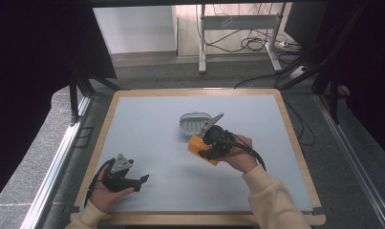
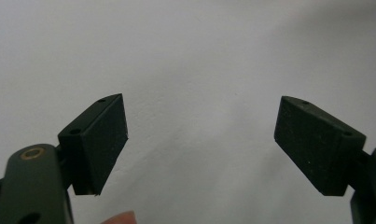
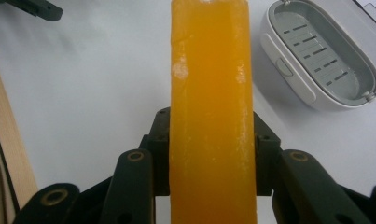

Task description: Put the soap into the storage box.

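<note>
Gripping an orange soap bar (image 3: 211, 107), the right gripper (image 1: 205, 145) has both pads clamped on its long sides; bar sits lifted over the table (image 1: 156, 124), approx. mid-right, just beside an open white soap case (image 3: 323, 56) w/ a slotted grey tray inside. Left gripper (image 2: 202, 144) rests near the table's front-left corner, jaws wide apart, nothing btwn them, well apart from bar & case.

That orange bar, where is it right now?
The orange bar is clamped in the right tongs, held right of the table's middle, just beside the open white case.
</note>
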The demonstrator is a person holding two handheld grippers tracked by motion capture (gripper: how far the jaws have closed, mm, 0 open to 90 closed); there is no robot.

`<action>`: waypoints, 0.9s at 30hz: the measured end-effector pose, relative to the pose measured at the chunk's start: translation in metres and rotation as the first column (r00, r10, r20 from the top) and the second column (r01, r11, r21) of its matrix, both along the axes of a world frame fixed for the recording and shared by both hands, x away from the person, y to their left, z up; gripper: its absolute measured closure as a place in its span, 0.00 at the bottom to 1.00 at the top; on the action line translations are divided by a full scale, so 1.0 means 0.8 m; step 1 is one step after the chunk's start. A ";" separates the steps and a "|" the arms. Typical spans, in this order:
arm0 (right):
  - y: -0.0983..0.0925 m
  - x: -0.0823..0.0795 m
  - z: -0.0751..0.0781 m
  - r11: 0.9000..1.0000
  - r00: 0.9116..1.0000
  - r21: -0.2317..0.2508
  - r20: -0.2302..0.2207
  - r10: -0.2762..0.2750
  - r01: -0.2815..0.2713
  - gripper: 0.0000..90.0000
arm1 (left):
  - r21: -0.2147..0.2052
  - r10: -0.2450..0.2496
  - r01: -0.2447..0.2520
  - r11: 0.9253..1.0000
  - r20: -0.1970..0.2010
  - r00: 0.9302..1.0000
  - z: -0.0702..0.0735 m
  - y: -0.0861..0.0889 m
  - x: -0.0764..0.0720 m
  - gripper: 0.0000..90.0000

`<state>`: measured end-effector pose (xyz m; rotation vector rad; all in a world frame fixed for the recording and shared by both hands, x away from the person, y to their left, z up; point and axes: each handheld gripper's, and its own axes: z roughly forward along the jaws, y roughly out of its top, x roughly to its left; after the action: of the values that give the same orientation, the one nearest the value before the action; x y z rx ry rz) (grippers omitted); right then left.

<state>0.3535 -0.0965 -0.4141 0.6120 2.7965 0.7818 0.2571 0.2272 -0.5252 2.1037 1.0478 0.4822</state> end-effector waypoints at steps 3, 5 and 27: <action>0.000 0.003 0.002 1.000 1.000 0.003 -0.004 0.007 -0.007 0.68 | 0.005 0.000 0.000 1.000 -0.001 1.000 0.000 0.000 0.000 0.19; -0.001 0.005 0.003 1.000 1.000 0.003 -0.004 0.006 -0.006 0.68 | 0.006 -0.001 0.001 1.000 -0.001 1.000 0.000 -0.001 0.001 0.19; 0.002 0.030 0.010 1.000 1.000 -0.010 -0.009 0.000 0.000 0.68 | -0.004 0.005 -0.005 1.000 0.002 1.000 0.000 0.002 0.001 0.19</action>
<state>0.3776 -0.0947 -0.4063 0.6151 2.8064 0.7668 0.2579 0.2288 -0.5254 2.0970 1.0525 0.4841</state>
